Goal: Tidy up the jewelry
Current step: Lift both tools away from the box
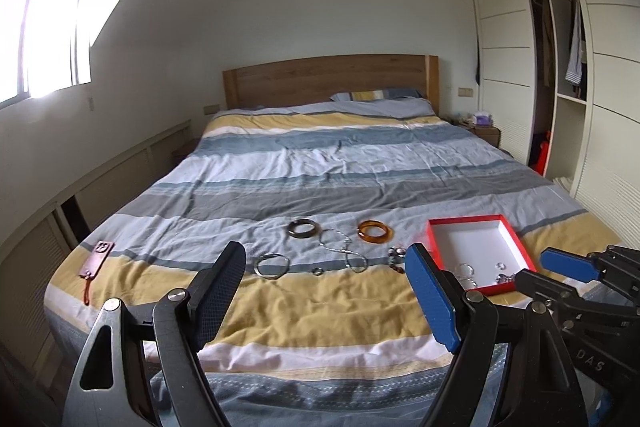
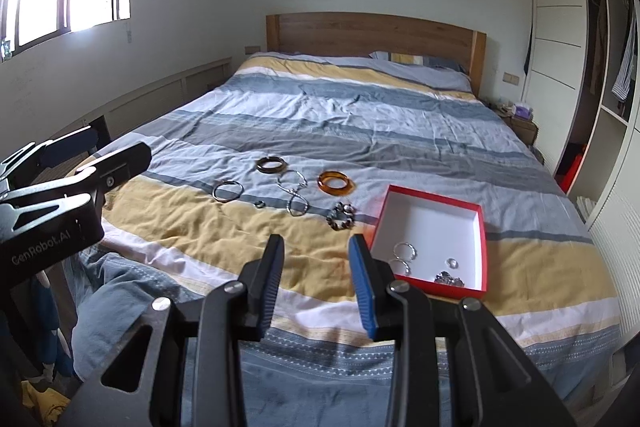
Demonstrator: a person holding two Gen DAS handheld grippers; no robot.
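Both tools hover level above the bed (image 2: pixel 320 131) — left tool (image 1: pixel 326 291) spread wide; right tool (image 2: pixel 316 281) apart, holding nothing.

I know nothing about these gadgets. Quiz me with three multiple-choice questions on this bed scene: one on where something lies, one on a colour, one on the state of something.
1. Where is the translucent amber bangle?
A. inside the box
B. on the bedspread, left of the box
C. on the pillow

2. What colour is the rim of the shallow white-lined cardboard box?
A. red
B. green
C. black

3. How do the fingers of the right gripper stand?
A. clamped on a ring
B. apart, holding nothing
C. shut tight, empty

Answers:
1. B, it rests on the striped bedspread, apart from the box.
2. A, the box walls are bright red.
3. B, bedspread shows through the gap between the blue pads.
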